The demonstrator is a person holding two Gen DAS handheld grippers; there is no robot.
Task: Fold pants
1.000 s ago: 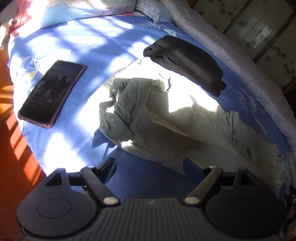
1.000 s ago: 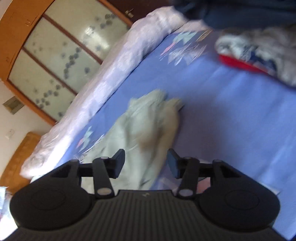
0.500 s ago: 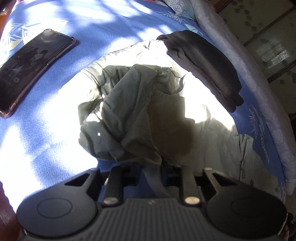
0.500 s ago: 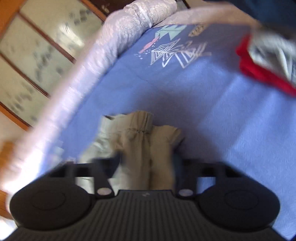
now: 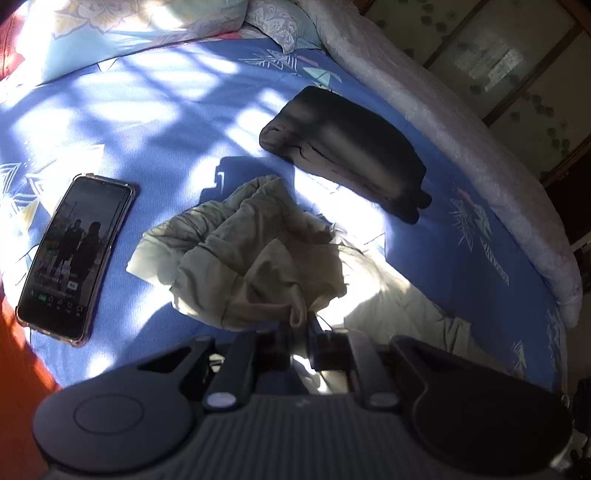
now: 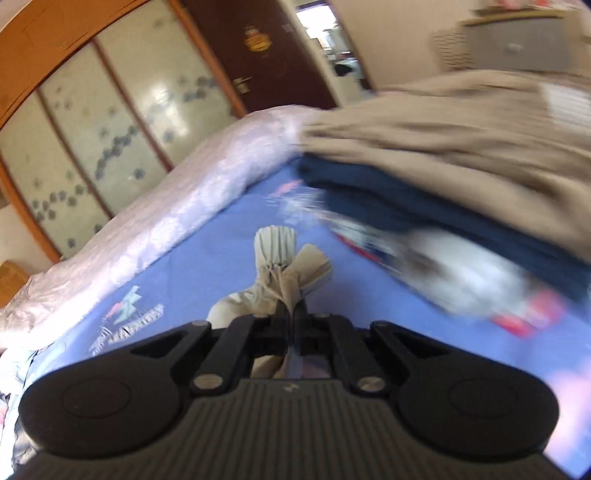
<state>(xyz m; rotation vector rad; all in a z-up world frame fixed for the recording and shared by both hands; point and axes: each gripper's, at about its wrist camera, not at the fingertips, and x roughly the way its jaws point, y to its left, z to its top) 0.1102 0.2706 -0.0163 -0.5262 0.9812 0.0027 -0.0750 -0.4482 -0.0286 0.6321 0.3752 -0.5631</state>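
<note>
Pale beige-green pants (image 5: pixel 255 258) lie crumpled on the blue bedsheet (image 5: pixel 155 122). In the left wrist view my left gripper (image 5: pixel 299 325) is shut on a fold of the waist end, which bunches up in front of it. In the right wrist view my right gripper (image 6: pixel 291 317) is shut on the leg cuffs (image 6: pixel 284 266), which stick up beyond the fingertips. The rest of the pants trails to the right of the left gripper (image 5: pixel 399 306).
A smartphone (image 5: pixel 74 254) lies on the sheet at the left near the bed's edge. A folded dark garment (image 5: pixel 347 151) lies behind the pants. A rolled pale quilt (image 5: pixel 461 129) runs along the far side. Stacked clothes (image 6: pixel 461 166) sit at the right. Pillows (image 5: pixel 129 29) lie at the head.
Both grippers went from open to shut on the pants. The left one has lifted and pulled the waist end back, bunching it. The right one has raised the cuffs.
</note>
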